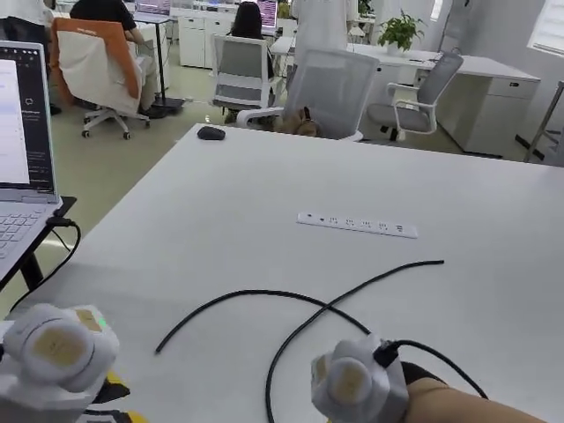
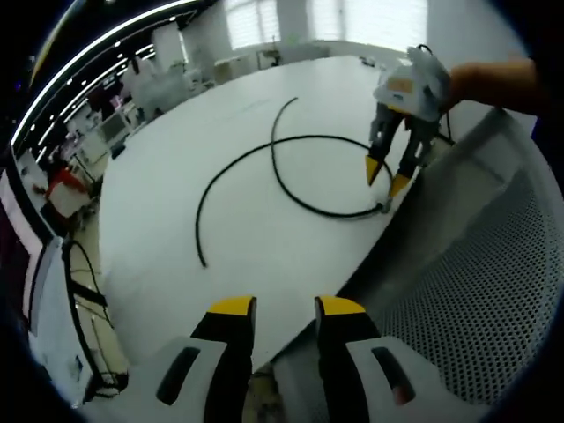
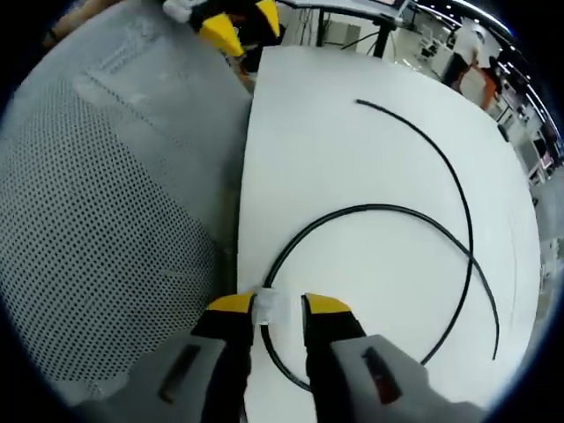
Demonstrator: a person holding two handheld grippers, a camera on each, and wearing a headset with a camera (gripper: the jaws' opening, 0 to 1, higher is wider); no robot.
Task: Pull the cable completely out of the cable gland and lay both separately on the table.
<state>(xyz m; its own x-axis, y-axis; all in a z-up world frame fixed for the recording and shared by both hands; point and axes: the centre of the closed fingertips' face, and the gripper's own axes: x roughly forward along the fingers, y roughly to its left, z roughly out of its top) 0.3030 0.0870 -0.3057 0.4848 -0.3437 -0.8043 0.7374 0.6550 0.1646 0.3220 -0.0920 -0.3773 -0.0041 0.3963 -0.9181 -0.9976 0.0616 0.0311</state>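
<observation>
Cable (image 2: 238, 167) lies in a crossing loop on the white bench (image 2: 176, 229) in the left gripper view. The left claw (image 2: 286, 308) hangs at the bench's near edge, jaws parted and empty. The right claw (image 2: 388, 174) points down at the cable's near end, its yellow tips apart.

In the right gripper view a small white cable gland (image 3: 266, 307) sits on that cable end between the parted jaws. It touches one jaw, with a gap to the other. Grey perforated mesh (image 3: 106, 194) lies beside the bench.

In the head view the cable crosses itself near a white power strip (image 1: 357, 224), and a laptop (image 1: 22, 176) stands at the left.
</observation>
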